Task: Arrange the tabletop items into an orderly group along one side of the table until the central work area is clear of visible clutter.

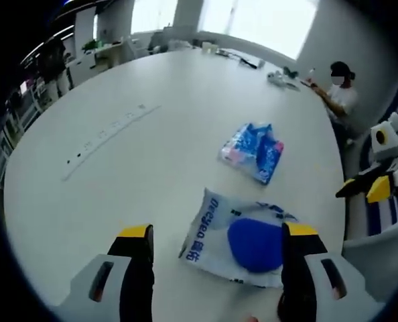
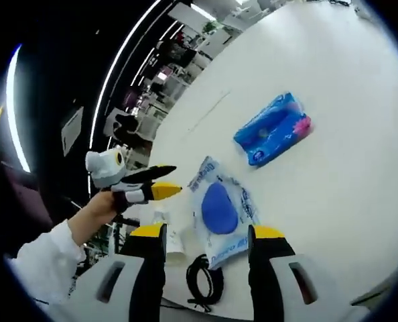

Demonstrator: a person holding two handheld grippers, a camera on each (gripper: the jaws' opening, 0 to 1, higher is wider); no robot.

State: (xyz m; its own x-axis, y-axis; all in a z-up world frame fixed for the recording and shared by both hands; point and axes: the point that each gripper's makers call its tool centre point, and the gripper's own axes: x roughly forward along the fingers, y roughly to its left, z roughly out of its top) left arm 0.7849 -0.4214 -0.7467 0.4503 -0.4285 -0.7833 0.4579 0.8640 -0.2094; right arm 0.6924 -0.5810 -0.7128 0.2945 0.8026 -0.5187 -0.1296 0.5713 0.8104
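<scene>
Nearest my left tongs (image 1: 216,245) lies a white plastic pouch with blue lettering and a dark blue oval patch (image 1: 242,238), flat on the white oval bench (image 1: 118,181), between the spread tips but not touched by them. Beyond it, apart from it, sits a blue and pink crinkled plastic packet (image 1: 254,151), toward the middle of the bench. My right tongs (image 2: 206,235) are also spread and hold nothing; from that side the white pouch (image 2: 219,208) again lies just ahead of the tips, with a coiled black cable (image 2: 204,280) beside it at the bench edge and a small white paper scrap (image 2: 165,231) near it. The blue and pink packet (image 2: 273,131) rests farther out.

I judge that no item is grouped yet: both packets occupy the working area.

Risks noted: the pouch is thin and flat, so closing on it may slide it or pinch only film. The cable lies at the edge; a careless sweep could push it off. Both tongs converge on one item and may collide.
</scene>
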